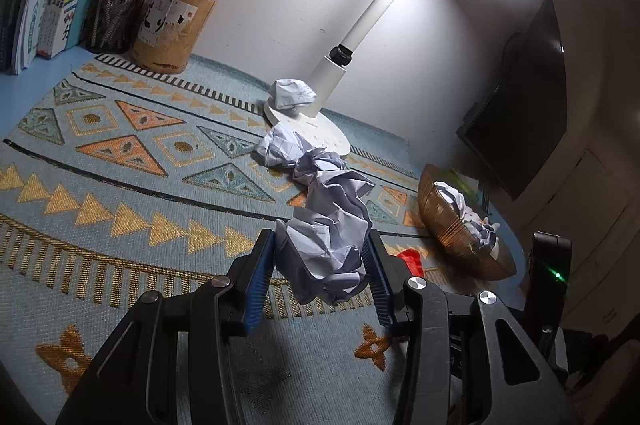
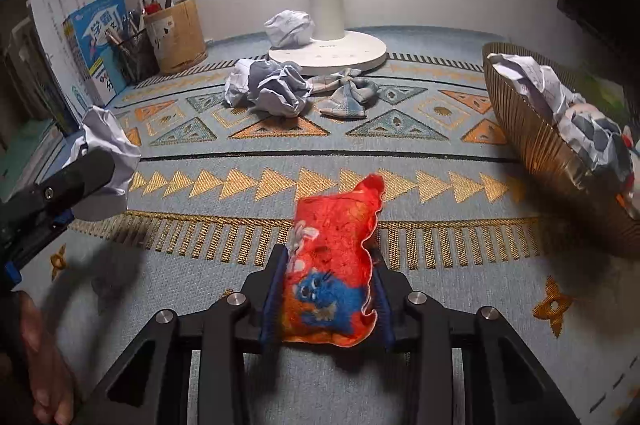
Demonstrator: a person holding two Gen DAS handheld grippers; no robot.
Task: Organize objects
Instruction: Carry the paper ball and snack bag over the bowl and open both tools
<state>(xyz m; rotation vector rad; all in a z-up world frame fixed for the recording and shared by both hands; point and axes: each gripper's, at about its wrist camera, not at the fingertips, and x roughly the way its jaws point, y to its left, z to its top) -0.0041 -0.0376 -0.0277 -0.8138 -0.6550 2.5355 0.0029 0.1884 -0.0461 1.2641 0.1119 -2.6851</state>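
Observation:
My left gripper (image 1: 322, 247) is shut on a crumpled white paper ball (image 1: 328, 237), held above the patterned mat; it also shows at the left of the right wrist view (image 2: 106, 153). My right gripper (image 2: 328, 265) is shut on a red-orange felt pouch (image 2: 332, 265) with a blue figure, held low over the mat. A gold ribbed bowl (image 2: 532, 141) at the right holds crumpled papers (image 2: 532, 77). More paper balls (image 2: 268, 89) lie near the lamp base, one (image 2: 289, 27) beside the lamp post. A plaid bow (image 2: 346, 95) lies by them.
A white desk lamp (image 2: 328, 53) stands at the back centre. A bamboo pen holder (image 2: 176, 35), a mesh pen cup (image 2: 134, 55) and upright books (image 2: 92, 41) stand at the back left. A dark monitor (image 1: 524, 105) hangs on the right.

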